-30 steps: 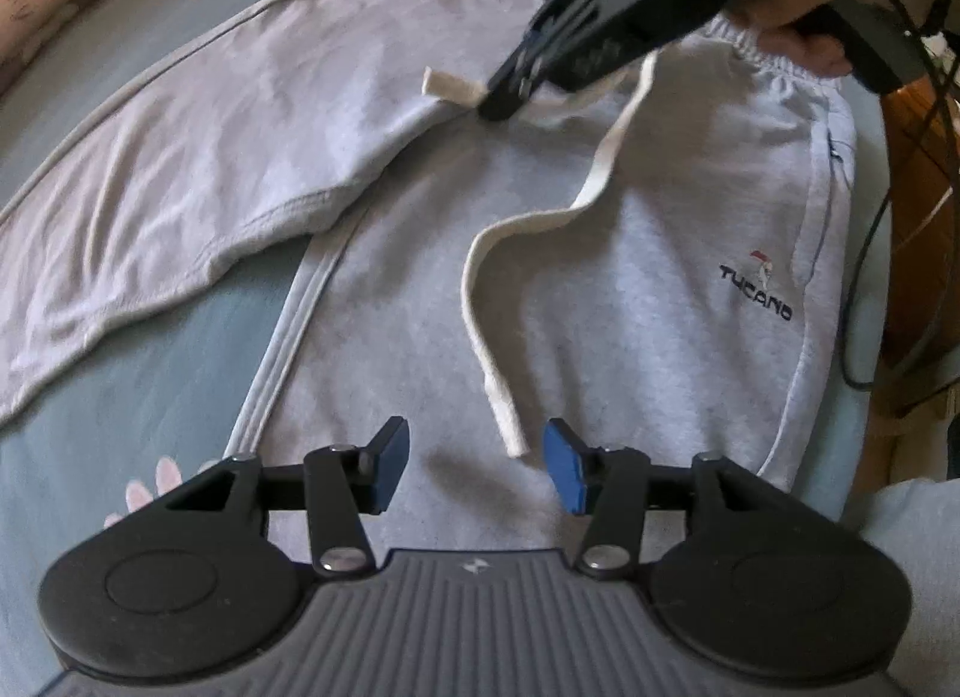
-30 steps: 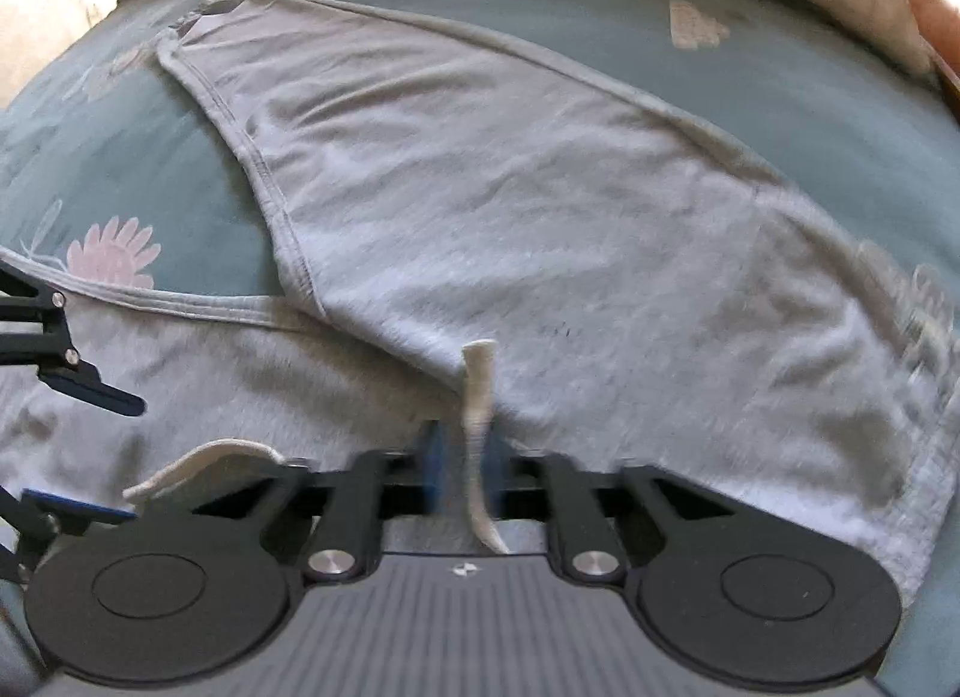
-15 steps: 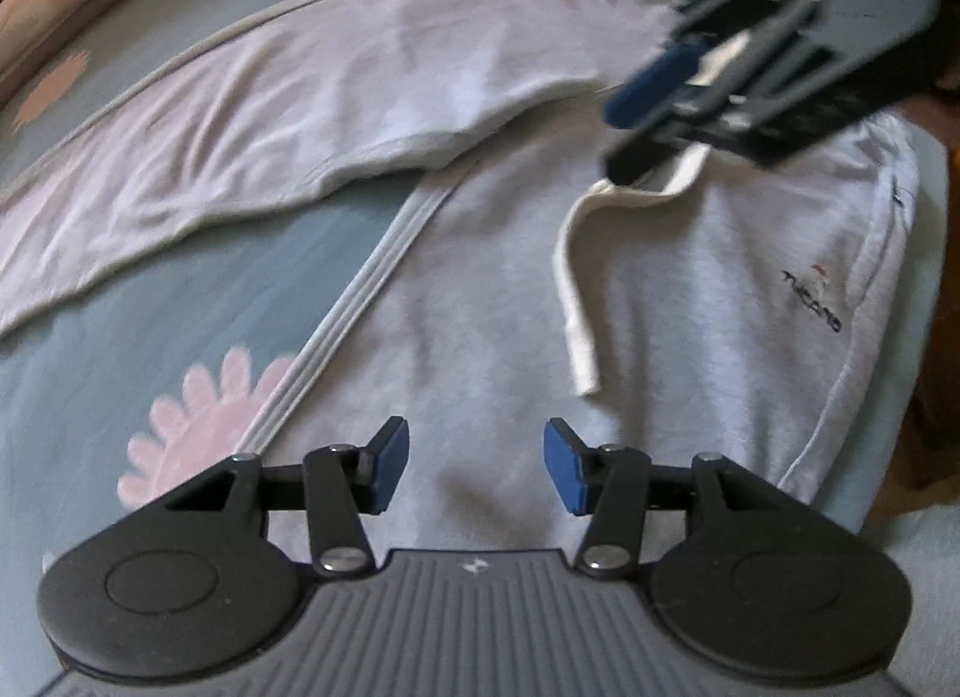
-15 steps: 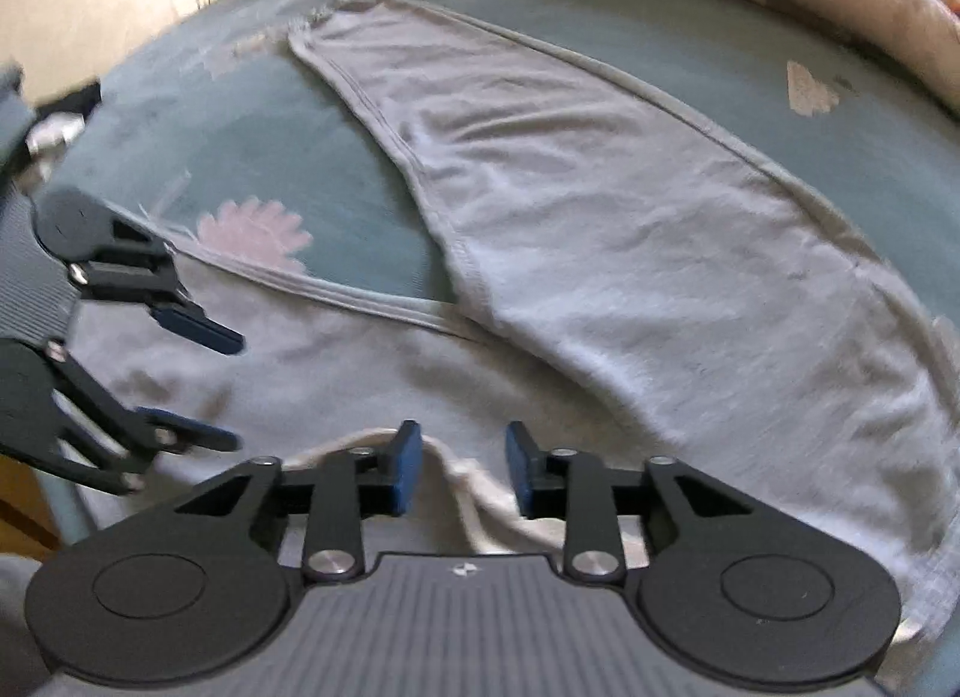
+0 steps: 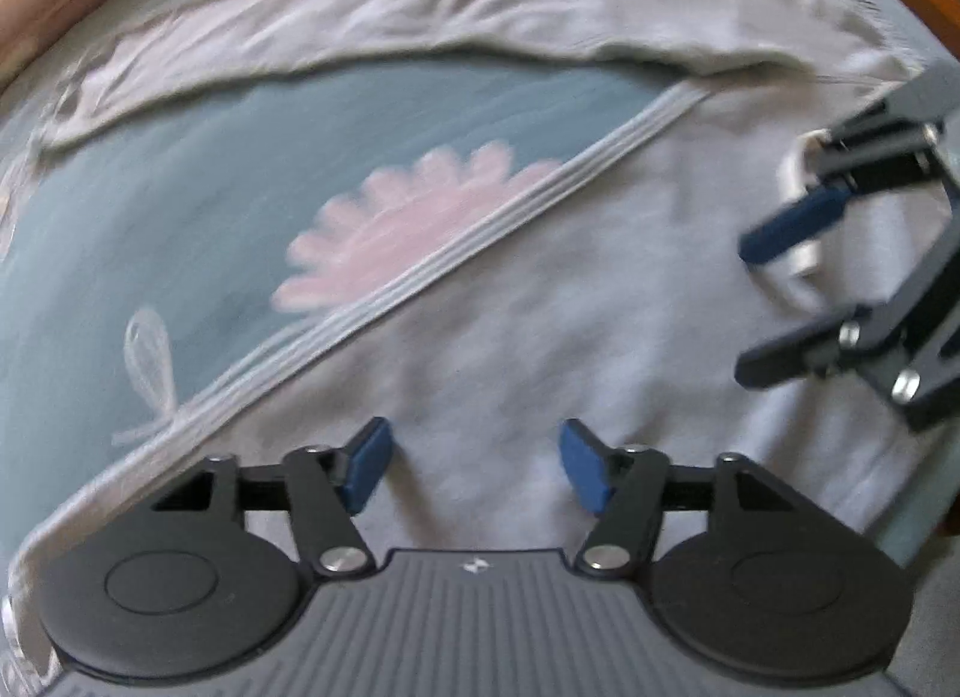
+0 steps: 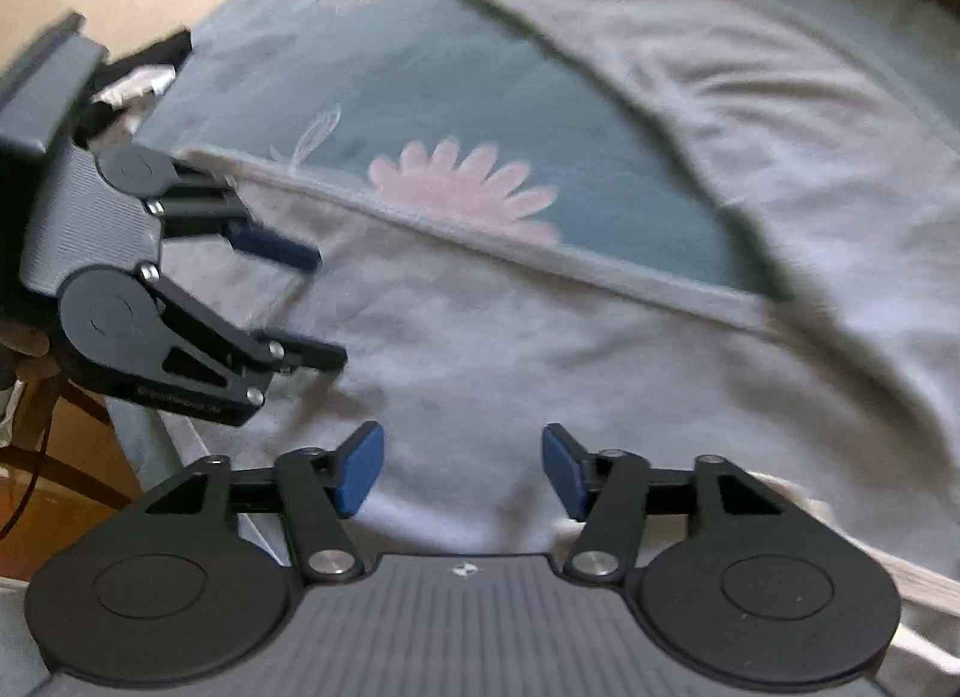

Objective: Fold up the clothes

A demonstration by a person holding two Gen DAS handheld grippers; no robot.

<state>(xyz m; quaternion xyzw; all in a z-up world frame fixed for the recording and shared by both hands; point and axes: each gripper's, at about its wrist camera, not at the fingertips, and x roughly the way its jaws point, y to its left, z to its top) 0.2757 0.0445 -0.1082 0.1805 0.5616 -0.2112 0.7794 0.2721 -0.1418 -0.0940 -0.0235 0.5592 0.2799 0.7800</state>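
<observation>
grey sweatpants [image 5: 540,301] lie spread on a bed covered by a teal sheet [image 5: 198,205] printed with a pink flower [image 5: 396,241], their two legs forking apart so the sheet shows between them; the near leg runs under both tools and its ribbed side seam [image 5: 456,253] cuts diagonally across the left wrist view, while the far leg [image 5: 420,13] arcs along the top. the left gripper [image 5: 474,463] is released, its jaws having just been opening, with only flat cloth below and nothing pinched between the blue pads. the right gripper [image 6: 462,466] is likewise released, its jaws having just been opening, and nothing sits between its pads; the white drawstring [image 6: 798,499] lies loose on the fabric by its right finger. each tool shows in the other's view, side by side over the near leg and close together. the step in hand looks like finding a fresh hold on the near leg to carry it over the far one. to do it well, both tools should reach the outer edge of the leg rather than the middle of the panel, bite through both layers at the seam, and stay well spread along the leg so the cloth lifts as a straight line; keep the drawstring clear of the pads, and lift low so the far leg is not dragged out of shape
</observation>
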